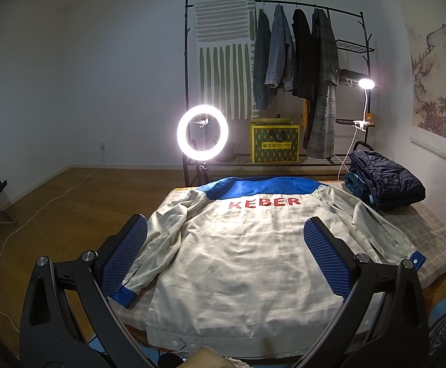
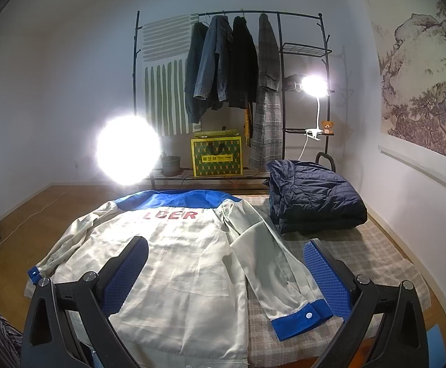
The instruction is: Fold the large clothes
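Jacket (image 1: pixel 241 257): we see it flat, back up, on the bench (image 2: pixel 376 263).
Left hand-held gripper (image 1: pixel 226 254): wide apart, holding nothing.
Right hand-held gripper (image 2: pixel 226 273): wide apart too.
Risk: we may grab two layers, or the sleeve (image 2: pixel 272 263) may slide off.

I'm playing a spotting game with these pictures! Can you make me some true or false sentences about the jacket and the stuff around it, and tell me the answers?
1. The cream jacket lies spread out, back side up, with red letters showing. True.
2. The left gripper is squeezing a sleeve. False: its jaws are open and hold nothing.
3. A folded dark blue puffer jacket sits on the table beyond the cream jacket's right sleeve. True.
4. The jacket's cuffs are red. False: they are blue.
5. The right gripper is shut. False: it is open, with nothing between its pads.
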A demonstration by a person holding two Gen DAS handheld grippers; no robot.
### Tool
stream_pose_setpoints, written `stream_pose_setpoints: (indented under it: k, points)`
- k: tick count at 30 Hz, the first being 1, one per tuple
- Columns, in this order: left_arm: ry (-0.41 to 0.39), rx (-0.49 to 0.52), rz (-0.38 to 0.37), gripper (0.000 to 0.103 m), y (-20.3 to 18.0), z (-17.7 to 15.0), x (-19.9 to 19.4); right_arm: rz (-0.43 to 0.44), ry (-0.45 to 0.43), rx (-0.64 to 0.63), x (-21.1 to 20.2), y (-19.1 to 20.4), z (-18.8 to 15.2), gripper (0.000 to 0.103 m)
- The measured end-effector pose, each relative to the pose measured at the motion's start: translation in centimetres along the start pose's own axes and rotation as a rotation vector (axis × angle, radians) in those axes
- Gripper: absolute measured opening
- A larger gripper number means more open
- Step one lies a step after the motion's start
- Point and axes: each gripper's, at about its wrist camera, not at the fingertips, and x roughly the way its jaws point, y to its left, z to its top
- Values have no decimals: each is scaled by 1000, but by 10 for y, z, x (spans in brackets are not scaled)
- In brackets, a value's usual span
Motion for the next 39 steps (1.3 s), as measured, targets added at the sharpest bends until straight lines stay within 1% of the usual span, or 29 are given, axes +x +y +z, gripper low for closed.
stream_pose_setpoints:
  k: [39]
  points:
    - [-4,4,1,103,-2,-3,-1,3,1,2,2,4,1,103]
